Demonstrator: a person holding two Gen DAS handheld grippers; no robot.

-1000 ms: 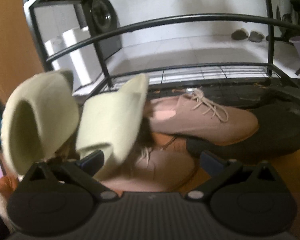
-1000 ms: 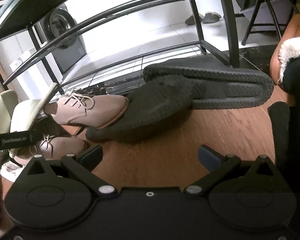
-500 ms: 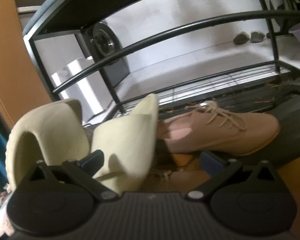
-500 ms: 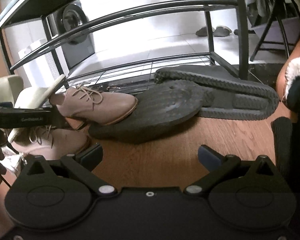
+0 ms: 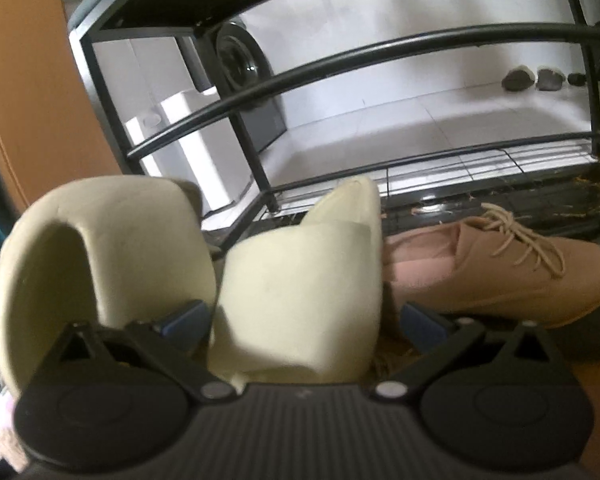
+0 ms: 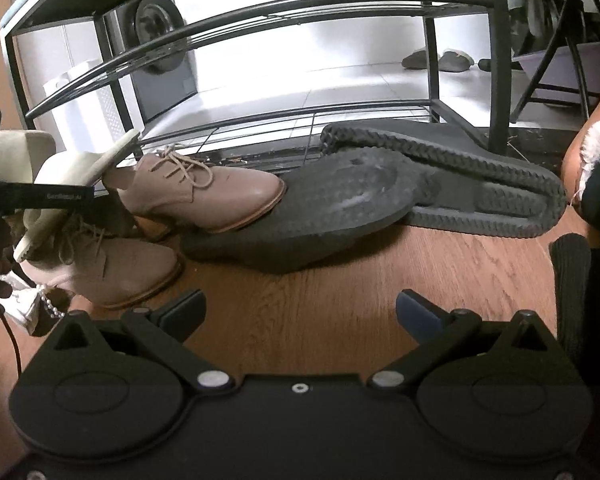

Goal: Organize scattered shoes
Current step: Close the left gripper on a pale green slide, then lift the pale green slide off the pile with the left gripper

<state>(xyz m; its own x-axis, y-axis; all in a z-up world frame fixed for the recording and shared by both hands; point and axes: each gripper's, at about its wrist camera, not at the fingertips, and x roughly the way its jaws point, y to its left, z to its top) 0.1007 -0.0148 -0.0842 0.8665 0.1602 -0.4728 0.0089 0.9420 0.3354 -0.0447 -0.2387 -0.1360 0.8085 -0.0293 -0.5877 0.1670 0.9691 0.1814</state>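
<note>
Cream boot point(image 5: 300, 296) sat between the wide left gripper point(image 5: 304, 320); close squarely. Right gripper point(image 6: 300, 312) wide, empty.

Domestic interior: shoe-storage corner of a home.
A black metal shoe rack point(image 6: 496, 60) stands on wood-grain flooring point(image 6: 340, 300), with laced tan shoes point(image 6: 204, 192) and black soles point(image 6: 440, 184) scattered before it. Beyond the rack lie white floor tiles point(image 5: 420, 128), a front-loading washing machine point(image 5: 240, 68) and grey slippers point(image 6: 436, 60).
</note>
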